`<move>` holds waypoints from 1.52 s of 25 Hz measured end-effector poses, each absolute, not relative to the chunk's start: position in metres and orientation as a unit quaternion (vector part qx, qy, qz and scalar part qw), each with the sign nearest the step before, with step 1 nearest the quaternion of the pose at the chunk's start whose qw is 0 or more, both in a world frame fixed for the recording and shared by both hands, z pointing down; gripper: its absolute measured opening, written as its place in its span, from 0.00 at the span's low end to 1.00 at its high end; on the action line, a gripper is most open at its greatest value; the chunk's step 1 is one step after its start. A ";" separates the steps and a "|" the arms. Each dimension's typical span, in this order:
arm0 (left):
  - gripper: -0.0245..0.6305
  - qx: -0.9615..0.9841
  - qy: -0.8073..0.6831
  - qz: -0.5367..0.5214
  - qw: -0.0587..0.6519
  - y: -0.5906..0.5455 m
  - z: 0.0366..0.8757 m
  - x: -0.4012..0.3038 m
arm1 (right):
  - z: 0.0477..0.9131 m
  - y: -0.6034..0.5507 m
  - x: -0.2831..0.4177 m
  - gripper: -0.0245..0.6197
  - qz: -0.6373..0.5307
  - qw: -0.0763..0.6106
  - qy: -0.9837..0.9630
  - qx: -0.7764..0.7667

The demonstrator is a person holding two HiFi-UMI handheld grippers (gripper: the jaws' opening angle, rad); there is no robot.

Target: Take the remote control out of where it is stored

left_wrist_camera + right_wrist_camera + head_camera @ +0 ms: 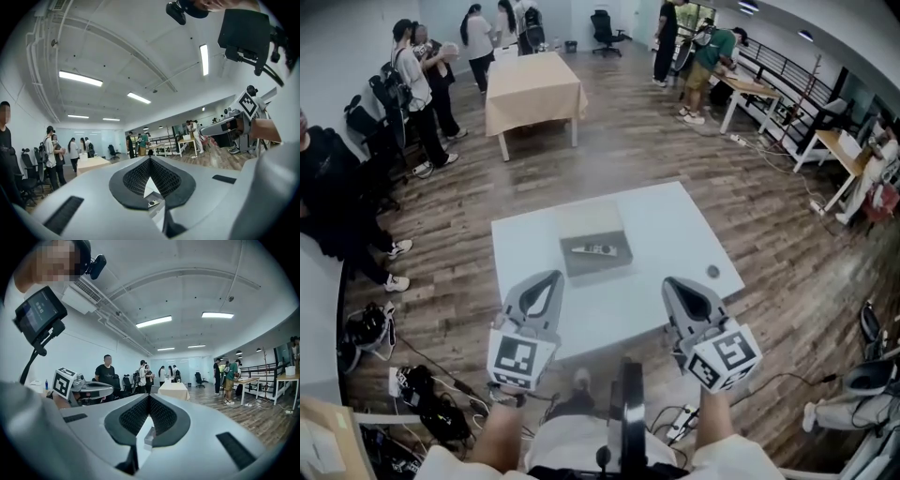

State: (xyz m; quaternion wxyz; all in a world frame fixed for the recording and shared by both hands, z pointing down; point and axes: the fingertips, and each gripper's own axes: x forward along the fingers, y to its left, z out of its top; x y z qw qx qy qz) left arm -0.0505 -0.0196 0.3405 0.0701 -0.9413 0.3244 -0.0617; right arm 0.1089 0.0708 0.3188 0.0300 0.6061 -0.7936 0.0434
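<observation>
The dark remote control lies in an open grey box in the middle of a white table. Both grippers hover over the table's near edge, short of the box and pointing toward it. My left gripper sits to the box's near left with its jaws closed together and nothing between them. My right gripper is at the box's near right, shut and empty as well. The gripper views look out level across the room, so they show only a sliver of the table and box.
A small dark round thing rests near the table's right edge. A second table with a beige cloth stands farther back. Several people stand at the left and the far end of the room. Cables and bags lie on the floor at my left.
</observation>
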 end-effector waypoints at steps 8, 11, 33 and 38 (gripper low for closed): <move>0.03 -0.943 0.317 -0.076 0.059 -0.088 0.352 -0.048 | 0.331 0.002 0.108 0.04 0.048 0.054 -0.795 0.602; 0.03 -0.945 0.312 -0.080 0.054 -0.107 0.358 -0.046 | 0.338 -0.018 0.110 0.04 0.049 0.064 -0.790 0.608; 0.03 -0.942 0.318 -0.102 0.032 -0.175 0.393 -0.056 | 0.403 -0.104 0.109 0.05 0.098 0.131 -0.790 0.591; 0.03 -0.938 0.324 -0.120 0.022 -0.181 0.407 -0.048 | 0.433 -0.128 0.106 0.09 0.108 0.163 -0.803 0.563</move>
